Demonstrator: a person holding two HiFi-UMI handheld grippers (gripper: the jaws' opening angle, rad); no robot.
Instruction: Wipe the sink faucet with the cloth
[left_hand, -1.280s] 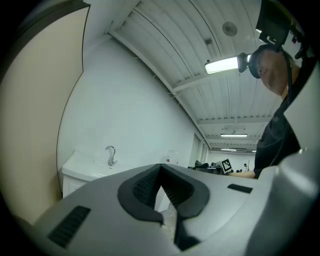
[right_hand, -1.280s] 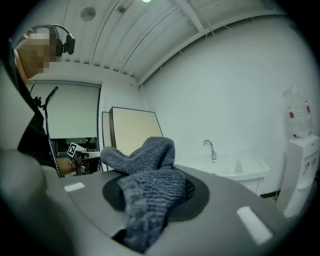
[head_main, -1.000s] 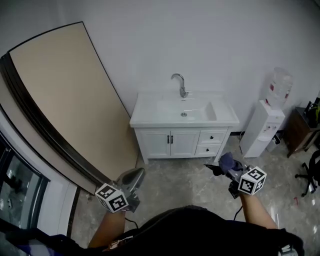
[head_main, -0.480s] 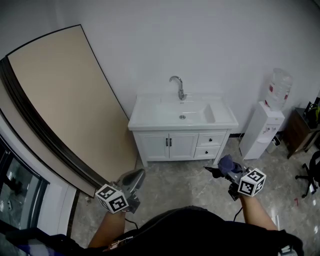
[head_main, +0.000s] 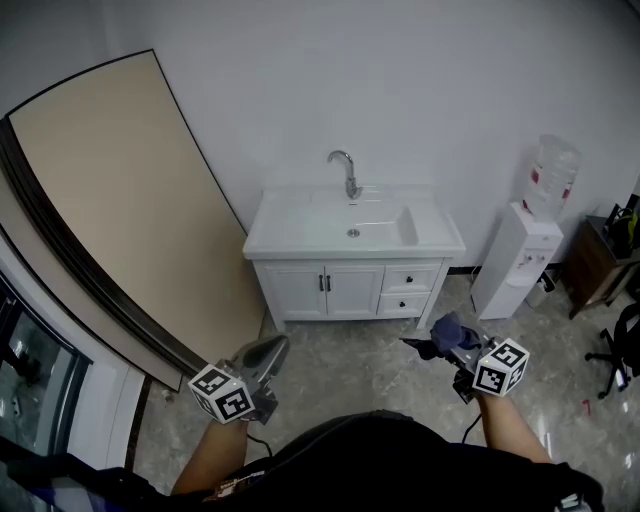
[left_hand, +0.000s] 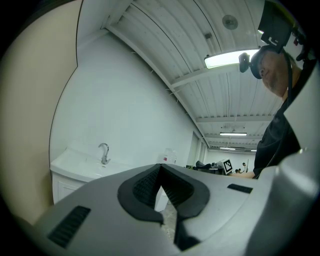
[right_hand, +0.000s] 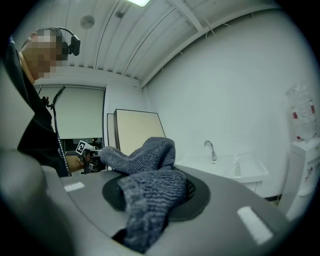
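A chrome curved faucet (head_main: 345, 172) stands at the back of a white sink (head_main: 300, 232) on a white vanity cabinet against the far wall; it also shows small as the faucet (left_hand: 104, 152) and the faucet (right_hand: 210, 149). My right gripper (head_main: 437, 343) is shut on a blue-grey knitted cloth (right_hand: 150, 187), which bulges out of the jaws; the cloth (head_main: 452, 329) is held well short of the vanity, to its lower right. My left gripper (head_main: 263, 355) is shut with nothing in it, at the lower left, also far from the sink.
A large beige panel (head_main: 110, 200) leans against the wall left of the vanity. A white water dispenser (head_main: 520, 255) with a bottle stands to the right, then a dark side table (head_main: 595, 262) and an office chair (head_main: 620, 345). Grey marble floor (head_main: 360, 360) lies before the vanity.
The vanity and faucet have slid left and slightly down in the head view as the person moves. Both grippers keep nearly the same place in the picture; the cloth stays held.
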